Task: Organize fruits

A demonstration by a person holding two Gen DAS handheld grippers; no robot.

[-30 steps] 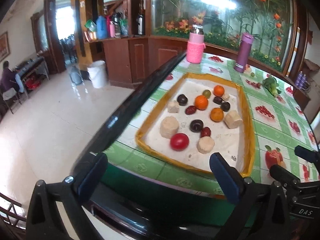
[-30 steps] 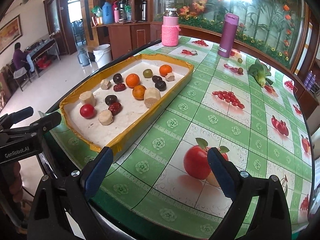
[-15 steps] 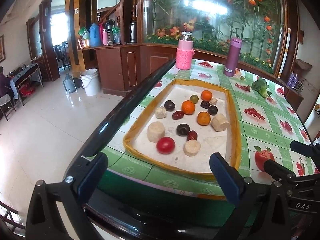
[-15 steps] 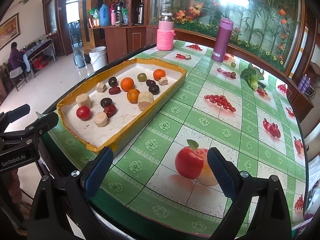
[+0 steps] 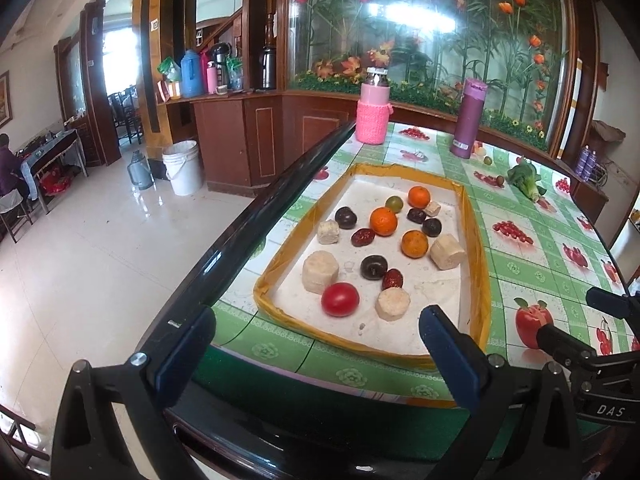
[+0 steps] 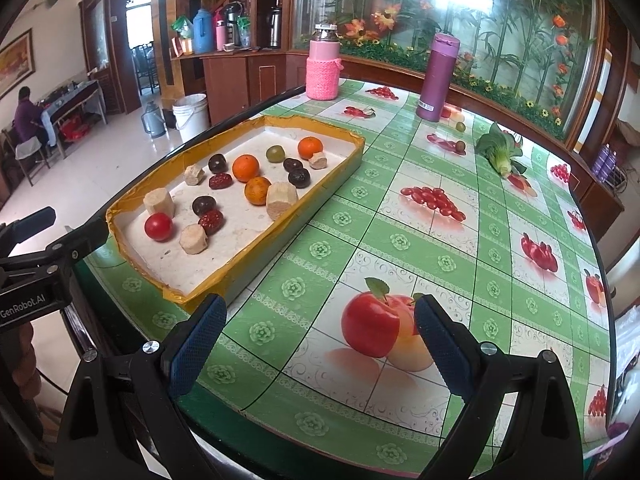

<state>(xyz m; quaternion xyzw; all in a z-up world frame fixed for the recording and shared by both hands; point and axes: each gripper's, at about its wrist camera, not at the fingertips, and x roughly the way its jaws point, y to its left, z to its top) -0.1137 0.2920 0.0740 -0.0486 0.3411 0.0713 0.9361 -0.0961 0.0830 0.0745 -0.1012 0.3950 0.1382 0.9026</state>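
Barely started: fruit all mixed in tray, nothing sorted. Left gripper and right gripper both wide, empty, short of it.

Bright daylight, glare on the glass panel, fisheye-warped edges.

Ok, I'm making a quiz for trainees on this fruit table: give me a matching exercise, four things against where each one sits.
Things:
1. red tomato
2. green fruit
3. purple bottle
4. leafy vegetable

Places:
A. lying on the tablecloth, outside the tray
B. near end of the tray
C. far end of the tray
D. standing upright on the tablecloth

Pairs: 1-B, 2-C, 3-D, 4-A
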